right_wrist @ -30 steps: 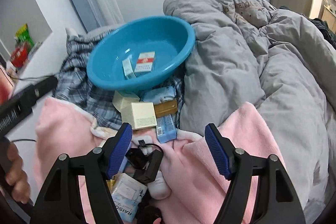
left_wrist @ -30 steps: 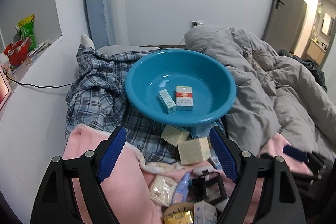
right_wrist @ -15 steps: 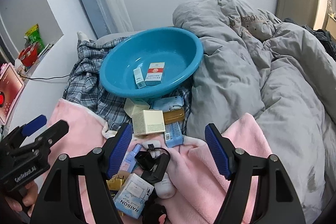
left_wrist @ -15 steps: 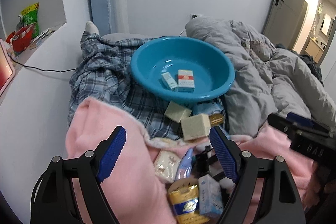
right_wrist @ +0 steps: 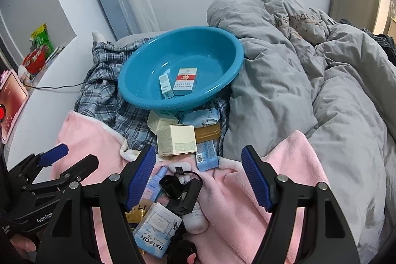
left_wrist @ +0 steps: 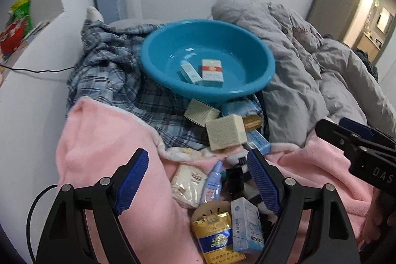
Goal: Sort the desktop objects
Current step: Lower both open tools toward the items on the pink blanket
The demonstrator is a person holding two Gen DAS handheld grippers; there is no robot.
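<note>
A blue basin [left_wrist: 257, 88] sits tilted on a bed, on a plaid shirt [left_wrist: 106, 81] and against a grey duvet [right_wrist: 309, 81]. Inside it lie 2 packs side by side: a red-and-white cigarette pack [left_wrist: 211, 72] and a slim teal-and-white box [left_wrist: 190, 72], touching each other.

Just in front of the basin, a cluster of unsorted things rests where the shirt meets a pink blanket [left_wrist: 99, 140]: a pale green box [left_wrist: 201, 111] partly under the basin's rim, a cream box [left_wrist: 226, 131] leaning on it, a gold tin [right_wrist: 207, 132], a light blue tissue pack [right_wrist: 201, 116] and a flat blue box [right_wrist: 207, 155]. Nearer the cameras lie a cloudy plastic packet [left_wrist: 189, 182], a small blue spray bottle [left_wrist: 212, 183], a black charger [right_wrist: 180, 188] with its cable, a white-and-blue RAISON box [left_wrist: 246, 224] and a gold-and-blue cigarette pack [left_wrist: 215, 236].

The left tool [left_wrist: 198, 183] hangs above this nearer pile, its blue pads wide apart and holding nothing. The right tool [right_wrist: 198, 176] is over the charger and pink blanket, jaws also well apart and empty. Each tool shows at the edge of the other's view.
</note>
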